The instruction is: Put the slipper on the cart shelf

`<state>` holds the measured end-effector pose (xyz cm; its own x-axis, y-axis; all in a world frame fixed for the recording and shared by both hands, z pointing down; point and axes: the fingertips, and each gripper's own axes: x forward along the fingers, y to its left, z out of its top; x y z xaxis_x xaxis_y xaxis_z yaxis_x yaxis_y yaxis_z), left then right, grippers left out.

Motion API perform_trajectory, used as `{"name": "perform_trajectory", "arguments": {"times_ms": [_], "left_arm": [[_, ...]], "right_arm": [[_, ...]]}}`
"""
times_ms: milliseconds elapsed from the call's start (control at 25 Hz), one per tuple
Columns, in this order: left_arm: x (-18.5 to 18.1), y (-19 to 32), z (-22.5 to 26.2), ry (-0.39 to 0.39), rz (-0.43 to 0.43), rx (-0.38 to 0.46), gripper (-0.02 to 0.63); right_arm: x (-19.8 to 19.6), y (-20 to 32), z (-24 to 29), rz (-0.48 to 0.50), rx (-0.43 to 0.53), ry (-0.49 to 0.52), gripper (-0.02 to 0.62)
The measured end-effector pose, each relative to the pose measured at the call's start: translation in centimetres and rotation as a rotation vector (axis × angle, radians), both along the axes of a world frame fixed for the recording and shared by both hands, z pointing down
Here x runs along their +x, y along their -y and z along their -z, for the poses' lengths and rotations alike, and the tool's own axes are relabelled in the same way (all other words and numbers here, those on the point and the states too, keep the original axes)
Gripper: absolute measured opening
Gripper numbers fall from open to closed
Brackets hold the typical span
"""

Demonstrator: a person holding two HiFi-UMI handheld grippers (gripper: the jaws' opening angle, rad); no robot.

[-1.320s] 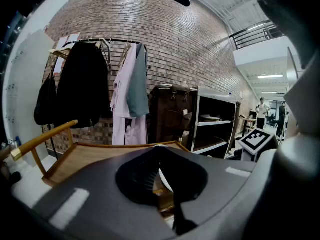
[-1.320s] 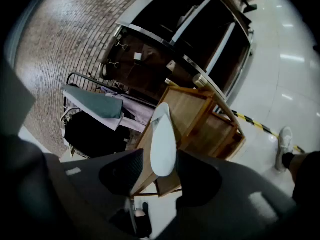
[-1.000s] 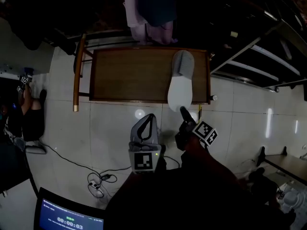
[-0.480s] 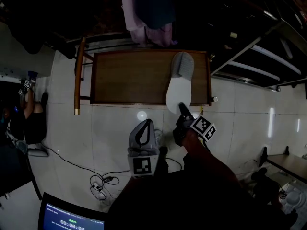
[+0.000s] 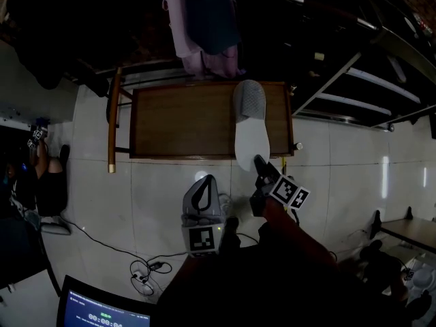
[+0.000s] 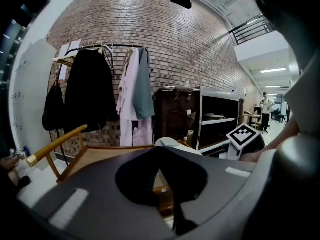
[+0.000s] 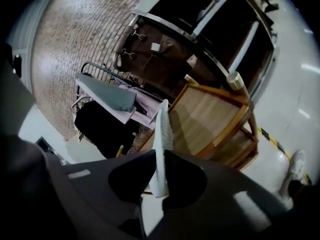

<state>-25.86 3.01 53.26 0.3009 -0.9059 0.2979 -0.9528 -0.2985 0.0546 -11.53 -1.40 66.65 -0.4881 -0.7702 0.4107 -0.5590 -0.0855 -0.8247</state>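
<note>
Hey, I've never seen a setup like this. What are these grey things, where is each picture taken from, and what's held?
No robot: a person holds a two-jaw gripper in each hand. One picture looks down from a head camera; the others look along each gripper's jaws. A wooden cart stands ahead. The right gripper has just been closing its jaws on the heel end of a grey slipper, whose toe is over the cart top. The left gripper is shut and empty.

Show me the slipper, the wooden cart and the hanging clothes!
slipper (image 5: 250, 136): head view, on its white flat part.
wooden cart (image 5: 180, 118): head view, on the bare top shelf.
hanging clothes (image 6: 128, 91): left gripper view, on the pale pink garment.
</note>
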Motion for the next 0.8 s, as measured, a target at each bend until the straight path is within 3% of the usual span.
{"name": "perform_trajectory", "arguments": {"times_ms": [320, 560, 800], "left_arm": [[-0.5, 2.0, 3.2, 0.009, -0.027, 0.086, 0.014], [0.1, 3.3, 7.0, -0.012, -0.054, 0.176, 0.014], [0.4, 3.2, 12.1, -0.059, -0.085, 0.256, 0.014]], "right_arm": [[2.6, -1.4, 8.5, 0.077, 0.321, -0.454, 0.046], [4.2, -1.5, 20.4, 0.012, 0.69, -0.882, 0.044], [5.1, -2.0, 29.6, -0.07, 0.925, -1.09, 0.044]]}}
